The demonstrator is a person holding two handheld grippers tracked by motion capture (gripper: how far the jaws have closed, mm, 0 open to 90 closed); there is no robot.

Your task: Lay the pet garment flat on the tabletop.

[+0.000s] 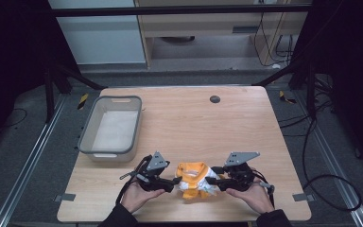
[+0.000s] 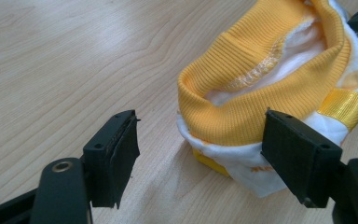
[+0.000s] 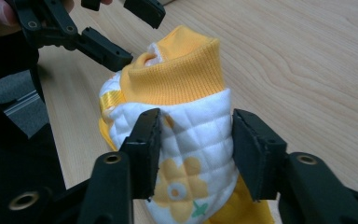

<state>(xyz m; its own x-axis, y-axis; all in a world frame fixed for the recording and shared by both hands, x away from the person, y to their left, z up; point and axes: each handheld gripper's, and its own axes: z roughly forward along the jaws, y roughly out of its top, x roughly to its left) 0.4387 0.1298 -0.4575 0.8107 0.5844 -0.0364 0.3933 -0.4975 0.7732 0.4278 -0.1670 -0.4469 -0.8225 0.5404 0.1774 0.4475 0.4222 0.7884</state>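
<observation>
Garment (image 1: 194,179) lies bunched between both grippers; left gripper (image 2: 200,154) wide, right gripper (image 3: 196,149) straddles quilted fabric, unclosed. Grip hems squarely.

Garment (image 1: 194,179), yellow and white: both ends covered by the tongs in the high view; kind not determinable. In the left gripper view its far side is cut by the top and right edges. Printed orange lettering (image 2: 257,168) on the white hem: partly behind a jaw, illegible. Forearms: cut at bottom edge.

Lab: black frame (image 1: 179,10), floor cables (image 1: 312,142), wooden table (image 1: 246,123)
</observation>
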